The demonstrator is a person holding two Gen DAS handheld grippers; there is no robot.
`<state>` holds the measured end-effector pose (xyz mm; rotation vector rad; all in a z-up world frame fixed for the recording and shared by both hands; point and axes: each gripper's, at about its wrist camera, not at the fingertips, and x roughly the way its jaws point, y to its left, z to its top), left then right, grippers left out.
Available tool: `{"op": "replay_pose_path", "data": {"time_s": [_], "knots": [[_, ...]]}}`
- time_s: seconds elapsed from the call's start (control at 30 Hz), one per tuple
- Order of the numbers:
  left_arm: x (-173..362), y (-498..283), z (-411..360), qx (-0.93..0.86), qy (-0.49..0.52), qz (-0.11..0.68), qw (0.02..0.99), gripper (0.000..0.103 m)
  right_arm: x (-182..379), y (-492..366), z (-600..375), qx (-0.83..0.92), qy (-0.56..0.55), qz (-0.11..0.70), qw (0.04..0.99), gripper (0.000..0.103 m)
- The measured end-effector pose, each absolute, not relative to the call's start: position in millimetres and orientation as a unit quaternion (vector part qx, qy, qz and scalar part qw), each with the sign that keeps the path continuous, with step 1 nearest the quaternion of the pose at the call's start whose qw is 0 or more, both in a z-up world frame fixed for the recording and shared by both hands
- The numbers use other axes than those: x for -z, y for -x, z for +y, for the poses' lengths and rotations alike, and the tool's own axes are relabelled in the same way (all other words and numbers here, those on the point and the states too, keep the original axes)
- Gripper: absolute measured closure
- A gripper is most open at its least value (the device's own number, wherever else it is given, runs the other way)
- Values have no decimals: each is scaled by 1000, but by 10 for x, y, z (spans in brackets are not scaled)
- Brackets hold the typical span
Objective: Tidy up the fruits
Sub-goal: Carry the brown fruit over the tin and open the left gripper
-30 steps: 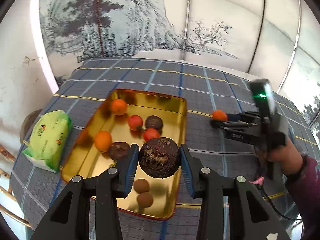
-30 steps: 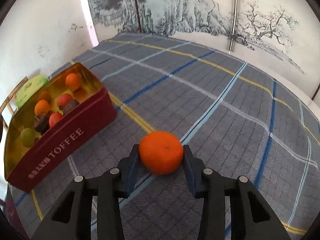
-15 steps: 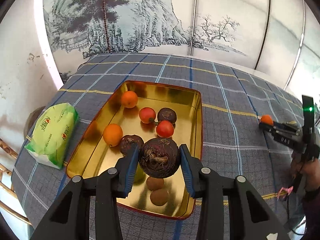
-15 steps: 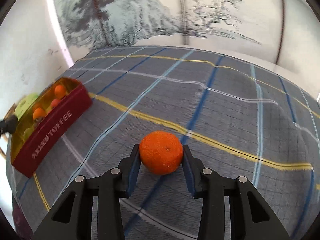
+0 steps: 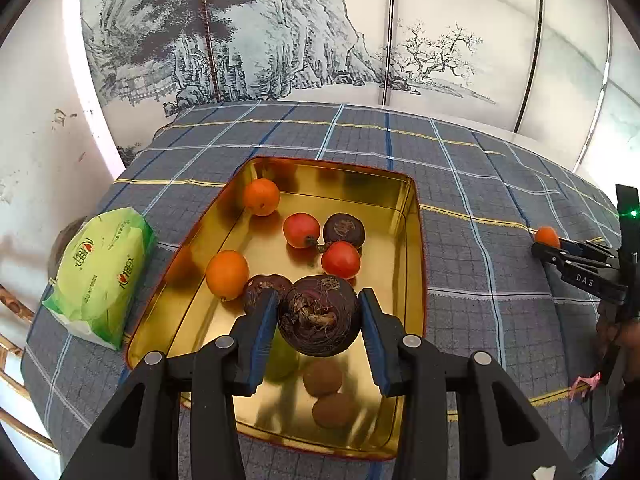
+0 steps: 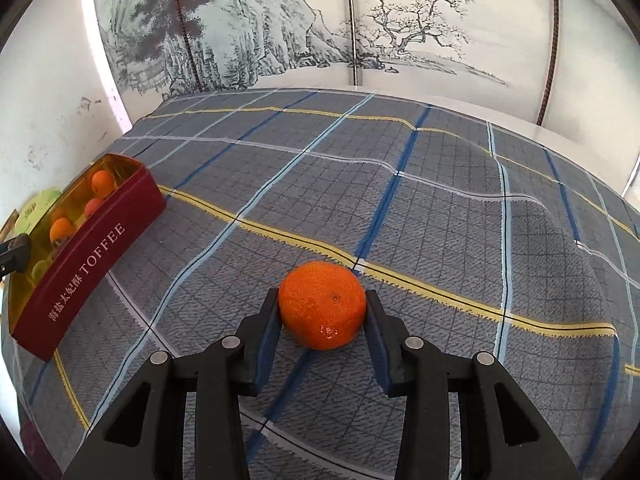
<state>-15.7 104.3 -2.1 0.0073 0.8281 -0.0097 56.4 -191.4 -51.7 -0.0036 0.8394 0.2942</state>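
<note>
The fruits sat mostly in an open gold-lined tin (image 5: 408, 216), red outside and lettered TOFFEE on its long side (image 6: 100, 256). Inside lay two oranges (image 5: 261, 196), two red tomato-like fruits (image 5: 301, 230), two dark round fruits (image 5: 343, 230), two small brown ones (image 5: 322, 377) and something pale green (image 5: 280, 360), half hidden behind a finger, perhaps a green fruit. The tin rested on a grey-blue plaid cloth (image 5: 460, 264) with yellow, white and blue lines, which rose in soft folds over the table. A green packet of tissues (image 5: 100, 272) lay on the cloth just beside the tin. Behind the table stood panels painted with an ink landscape (image 5: 280, 40) of cliffs and bare trees, and a scuffed white wall (image 5: 36, 120) to one side.

The left gripper (image 5: 319, 316) hovered over the near part of the tin, clamped on a dark, hairy, round root-like fruit (image 5: 319, 316), its blue pads pressed to both sides. The right gripper (image 6: 322, 312) was well away from the tin, above the bare cloth, closed on a mandarin (image 6: 322, 312) held between its pads. In the left view a hand (image 5: 616, 332) carried that gripper at the table's far edge.
</note>
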Motion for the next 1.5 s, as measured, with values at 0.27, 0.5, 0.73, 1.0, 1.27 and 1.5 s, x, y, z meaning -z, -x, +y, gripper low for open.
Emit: {"op": "replay_pose_path", "data": {"time_s": [0.27,0.5,0.73,1.0,1.27,1.5], "knots": [[57,67,1006,6,-12,404,915,66,551,-579,-1916,-139,0,414,900,62],[65,9,948,1,-29,399,917,66,560,-584,-1908,-137,1,418,898,62],[86,-35,928,-5,-34,400,916,66,562,-593,-1911,-138,1,418,898,61],[137,-84,917,-10,-37,404,914,66,563,-595,-1909,-137,1,418,898,61],[166,-101,922,-12,-37,405,913,66,564,-598,-1910,-137,1,418,898,61],[200,-121,930,-16,-38,406,913,66,565,-602,-1909,-137,1,418,898,61]]}}
